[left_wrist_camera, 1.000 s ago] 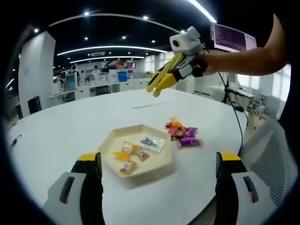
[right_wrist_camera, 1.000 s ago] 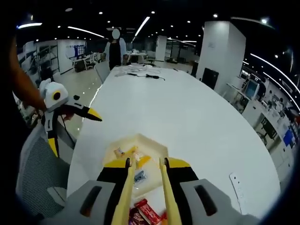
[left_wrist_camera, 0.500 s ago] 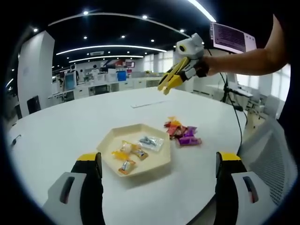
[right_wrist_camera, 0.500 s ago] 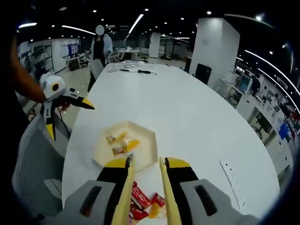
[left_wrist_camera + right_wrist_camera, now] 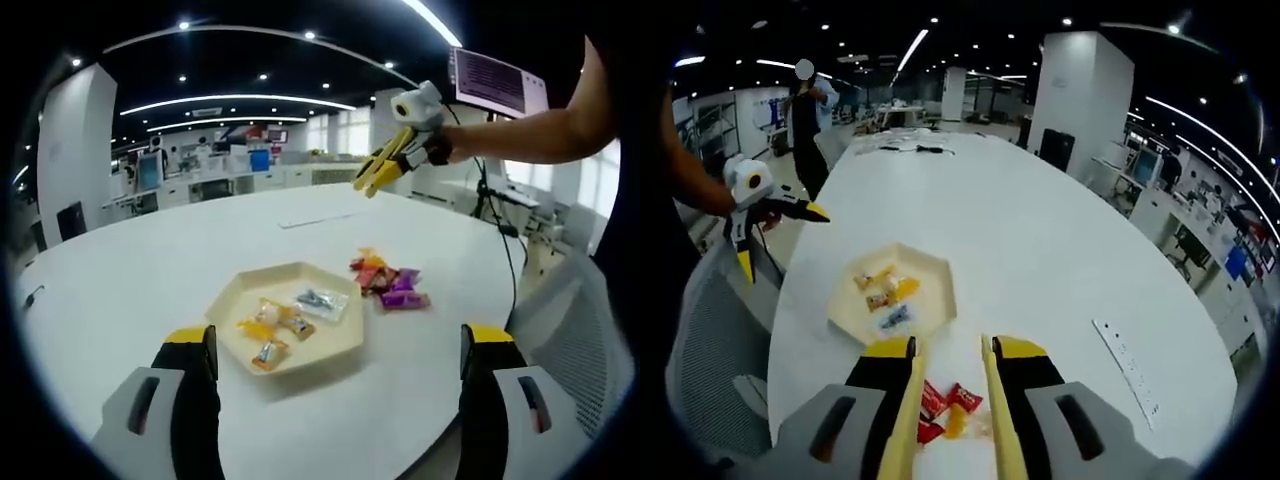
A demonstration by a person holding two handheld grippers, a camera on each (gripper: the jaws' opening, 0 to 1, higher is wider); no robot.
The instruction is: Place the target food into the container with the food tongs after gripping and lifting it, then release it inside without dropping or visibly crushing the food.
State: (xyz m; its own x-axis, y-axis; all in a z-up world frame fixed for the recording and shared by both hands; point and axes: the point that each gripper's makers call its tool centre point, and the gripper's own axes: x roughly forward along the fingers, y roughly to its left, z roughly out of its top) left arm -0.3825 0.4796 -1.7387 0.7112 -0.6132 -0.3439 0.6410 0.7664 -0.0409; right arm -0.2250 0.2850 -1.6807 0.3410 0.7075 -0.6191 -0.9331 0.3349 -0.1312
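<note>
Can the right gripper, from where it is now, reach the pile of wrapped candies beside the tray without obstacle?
Probably yes. The right gripper hangs above the candy pile, its yellow tongs parted and holding nothing. Nothing lies between them, and the hexagonal tray sits off to one side, apart from the pile.

No text can be read; the lines on the monitor (image 5: 497, 80) are too blurred.

Both views are evenly bright, lit from above by ceiling light strips (image 5: 235, 102) and small round spots that glare white against the dark ceiling. The white table (image 5: 1040, 250) reflects the light softly, with only faint shadows under the tray (image 5: 345, 345). Fisheye distortion bends straight lines near the edges, and distant office furniture looks soft and low in detail.
</note>
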